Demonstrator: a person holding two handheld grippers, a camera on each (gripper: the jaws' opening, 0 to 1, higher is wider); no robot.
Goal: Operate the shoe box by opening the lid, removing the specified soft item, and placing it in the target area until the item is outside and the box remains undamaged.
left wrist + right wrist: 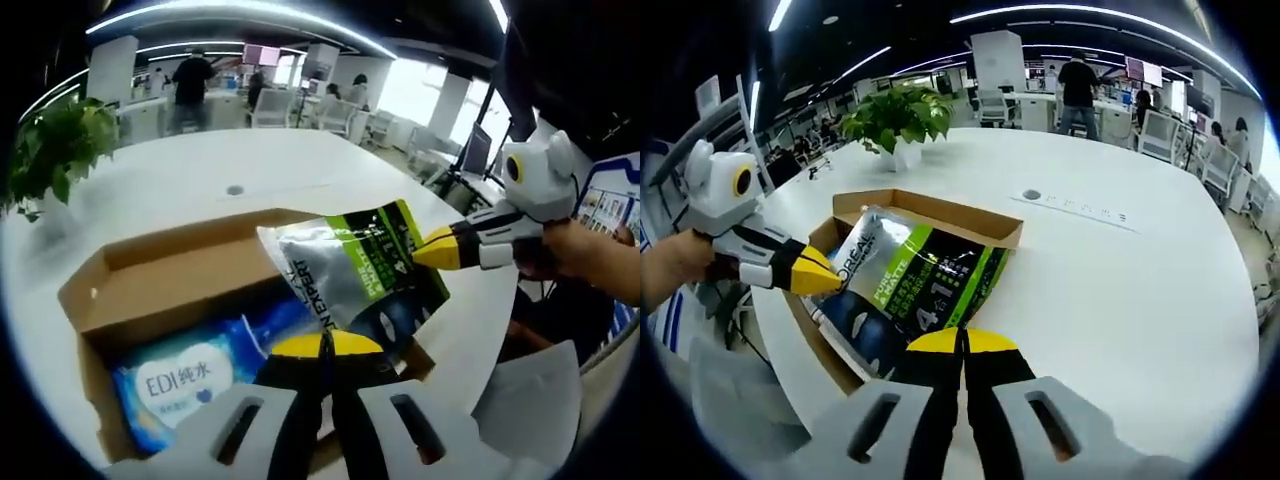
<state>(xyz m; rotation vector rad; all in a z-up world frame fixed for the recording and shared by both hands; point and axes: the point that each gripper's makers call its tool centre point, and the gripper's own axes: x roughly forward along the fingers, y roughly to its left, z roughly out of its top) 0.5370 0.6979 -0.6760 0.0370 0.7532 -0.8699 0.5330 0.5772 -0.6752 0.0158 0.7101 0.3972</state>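
While both grippers pinched the pouch above the open box, the lift was underway.
Left gripper [322, 345] was clenched on one edge of the soft pouch [350, 265], right gripper [962, 340] on another; wipes pack [190, 375] lay inside the shoe box [150, 265]. Best raised evenly, clear of the cardboard walls, then carried to the table [1120, 290].

Both grippers' jaws pinch the pouch [350, 270] above the open shoe box [100, 290].
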